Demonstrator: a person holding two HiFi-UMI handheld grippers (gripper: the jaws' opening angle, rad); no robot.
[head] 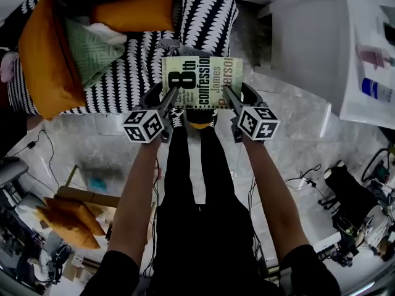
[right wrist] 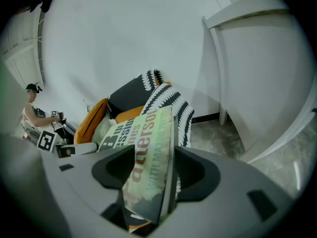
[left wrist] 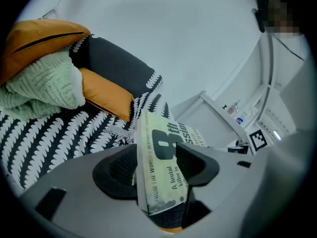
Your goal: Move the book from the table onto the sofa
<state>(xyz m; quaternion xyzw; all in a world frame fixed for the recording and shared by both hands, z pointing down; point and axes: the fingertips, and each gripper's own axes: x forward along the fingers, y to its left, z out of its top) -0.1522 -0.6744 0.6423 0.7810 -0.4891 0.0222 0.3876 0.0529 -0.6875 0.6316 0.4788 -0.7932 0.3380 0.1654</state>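
Presently listed: book (head: 202,82), paperback, cover up, off the table and held level at the near edge of the sofa (head: 139,73), seemingly not yet resting on it. Left gripper (head: 171,97) clamped on its left edge, right gripper (head: 228,96) clamped on its right edge; this paired grip, by judgement, keeps the covers shut and flat for laying down. Orange cushion (head: 46,60) and green cushion (head: 92,48) fill the seat's left, so the bare right part looks the likelier landing place
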